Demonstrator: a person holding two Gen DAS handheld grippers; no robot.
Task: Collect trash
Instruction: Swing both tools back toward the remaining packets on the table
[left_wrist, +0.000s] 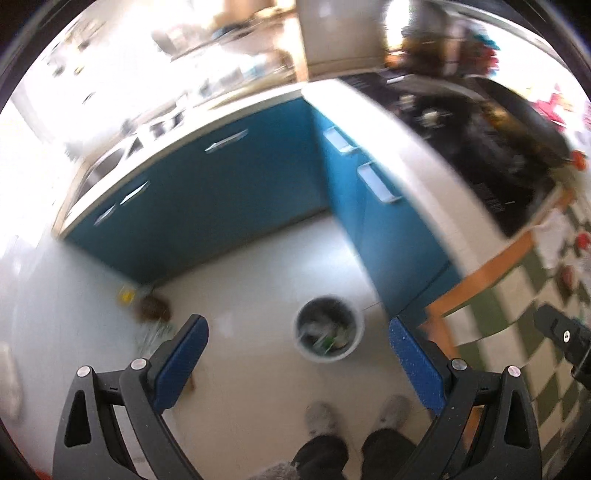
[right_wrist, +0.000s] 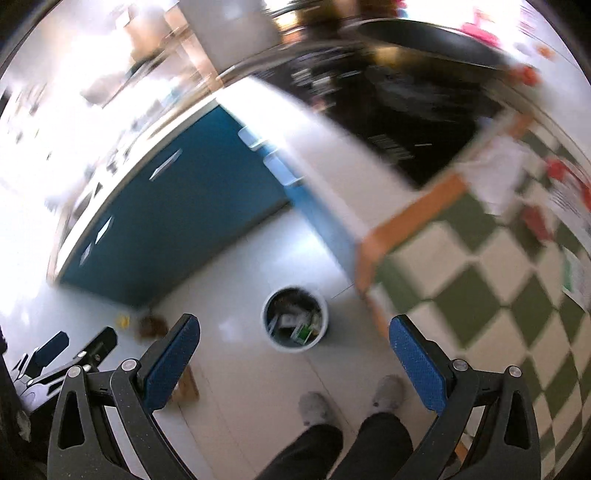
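We stand over the white bin (left_wrist: 330, 328), which sits on the pale floor near the corner of the blue cabinets (left_wrist: 207, 206) and already holds some scraps. Loose litter lies well apart from it by the cabinet base: a brown clump (left_wrist: 153, 310) and a small yellow piece (left_wrist: 125, 295). To do this step well, we judge we should lower 1 claw squarely over a single piece, slowly, since both views are blurred. The left gripper (left_wrist: 297, 354) and right gripper (right_wrist: 293, 347) both gape wide, holding and touching nothing.
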